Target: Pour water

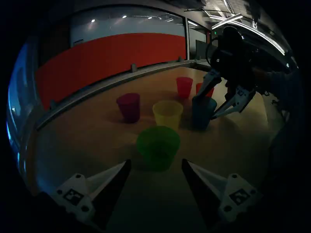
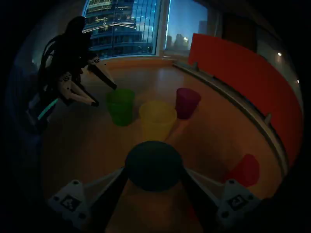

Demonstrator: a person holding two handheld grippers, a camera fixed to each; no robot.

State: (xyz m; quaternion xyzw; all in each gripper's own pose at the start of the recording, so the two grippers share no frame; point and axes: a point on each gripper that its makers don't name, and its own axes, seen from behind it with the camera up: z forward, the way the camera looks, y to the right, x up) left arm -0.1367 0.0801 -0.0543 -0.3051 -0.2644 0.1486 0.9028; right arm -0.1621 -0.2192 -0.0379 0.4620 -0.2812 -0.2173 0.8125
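Teal cup [image 2: 153,165]: sitting upright on the table [image 2: 217,116], right between the right gripper [image 2: 154,169] fingers.
Right gripper: fingers hugging both sides of the teal cup; can't tell if they're pinching it or just flanking it.
Yellow cup [image 2: 157,118]: standing dead ahead of the teal cup, its nearest neighbour, upright.
Green cup [image 2: 120,106]: standing past the yellow cup, off to that view's left, just off the left gripper [image 2: 105,96] tips.
Left gripper: fingers sitting spread, holding nothing, pointing straight at the green cup.
Purple cup [image 2: 187,101]: sitting beyond the yellow cup, toward the red wall [image 2: 248,77].
Call: right side is looking closer to pouring; tipping forward would likely be landing in the yellow cup.
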